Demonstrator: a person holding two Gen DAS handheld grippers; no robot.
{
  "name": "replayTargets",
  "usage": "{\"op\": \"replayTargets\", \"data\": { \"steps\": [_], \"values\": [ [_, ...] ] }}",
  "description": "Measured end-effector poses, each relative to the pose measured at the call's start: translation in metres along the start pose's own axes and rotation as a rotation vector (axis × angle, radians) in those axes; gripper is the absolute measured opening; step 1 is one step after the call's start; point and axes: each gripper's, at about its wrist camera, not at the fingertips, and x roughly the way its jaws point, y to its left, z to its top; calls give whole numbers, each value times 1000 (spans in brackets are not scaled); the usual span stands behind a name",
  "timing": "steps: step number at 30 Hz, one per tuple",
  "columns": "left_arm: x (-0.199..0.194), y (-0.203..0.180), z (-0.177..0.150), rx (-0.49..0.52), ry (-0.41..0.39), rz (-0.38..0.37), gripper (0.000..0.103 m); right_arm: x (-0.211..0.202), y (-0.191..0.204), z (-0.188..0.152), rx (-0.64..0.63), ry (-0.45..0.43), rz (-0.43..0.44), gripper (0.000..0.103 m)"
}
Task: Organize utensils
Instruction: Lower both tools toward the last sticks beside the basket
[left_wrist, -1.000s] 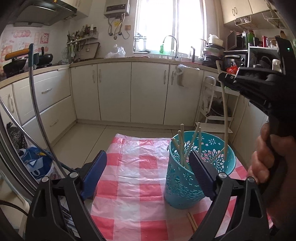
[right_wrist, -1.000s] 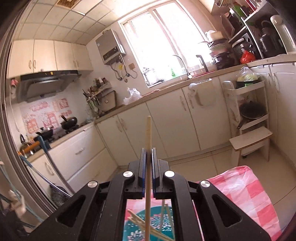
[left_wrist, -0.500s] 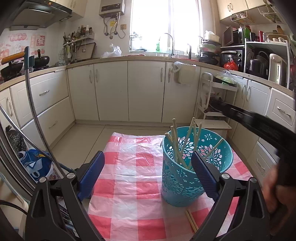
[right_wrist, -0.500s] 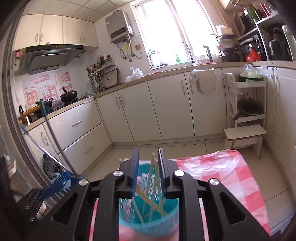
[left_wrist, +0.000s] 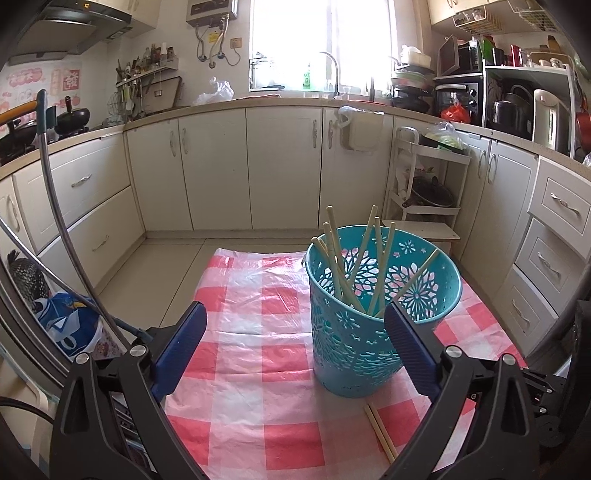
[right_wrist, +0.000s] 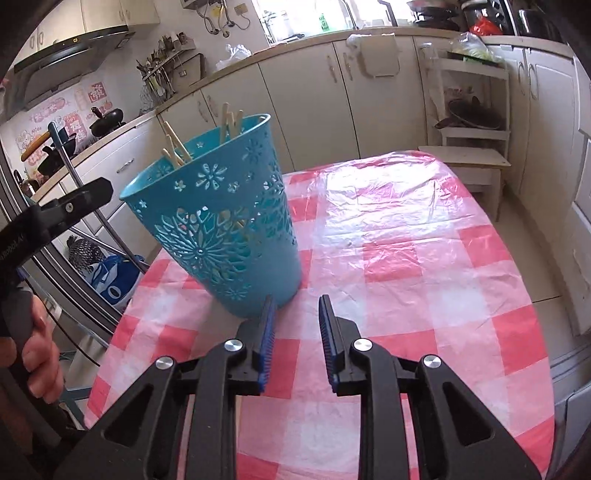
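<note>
A teal perforated basket stands on the red-and-white checked tablecloth and holds several wooden chopsticks. Two more chopsticks lie on the cloth just in front of the basket. My left gripper is wide open and empty, hovering near the basket's front left. My right gripper is open and empty, low over the cloth right beside the basket, at its base. The chopstick tips stick out above the basket rim in the right wrist view.
Cream kitchen cabinets ring the room. A small white rack and a wooden step stool stand beyond the table's far edge. A metal chair frame and a blue bag are at the left. The left gripper's handle and hand show left of the basket.
My right gripper let go of the chopstick, which now stands in the basket. It opened and dropped down to the cloth beside the basket. The left gripper barely moved.
</note>
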Motion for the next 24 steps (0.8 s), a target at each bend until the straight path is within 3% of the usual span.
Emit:
{"op": "replayTargets", "data": {
  "steps": [13,18,24],
  "values": [
    [9,17,-6,-65,60,-6,95,33,47,-31,-208,178,33,25],
    [4,23,-8,-75,48,9,95,45,50,-43,-227,228,13,24],
    [-2,15,-18,-18,70,-18,95,49,47,-45,-231,241,-18,21]
  ]
}}
